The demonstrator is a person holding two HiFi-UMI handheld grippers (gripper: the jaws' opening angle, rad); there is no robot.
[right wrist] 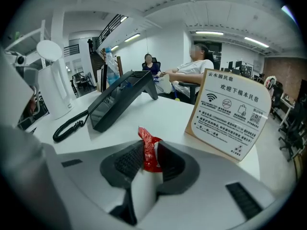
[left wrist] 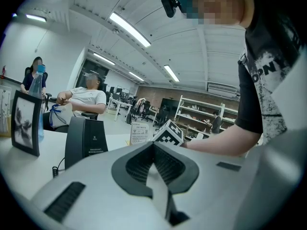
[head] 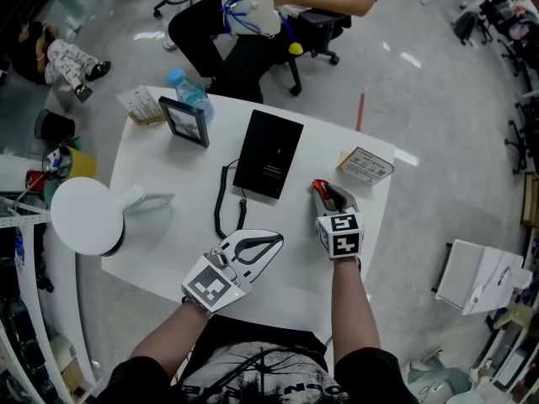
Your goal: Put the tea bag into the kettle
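Observation:
My right gripper (head: 328,199) is shut on a red tea bag (head: 321,188) just above the white table (head: 295,268), right of centre. In the right gripper view the crumpled red tea bag (right wrist: 148,152) is pinched between the dark pads and sticks up above them. The white kettle (head: 141,204) stands at the table's left edge with its round lid (head: 84,215) swung open; the same kettle (right wrist: 53,83) shows far left in the right gripper view. My left gripper (head: 274,242) rests low near the front centre, jaws together and holding nothing (left wrist: 154,169).
A black desk phone (head: 268,153) with a coiled cord (head: 221,202) lies between the grippers and the kettle. A photo frame (head: 185,120) and a water bottle (head: 189,91) stand at the back left, a sign card (head: 365,166) at the right. A seated person (head: 253,23) is beyond the table.

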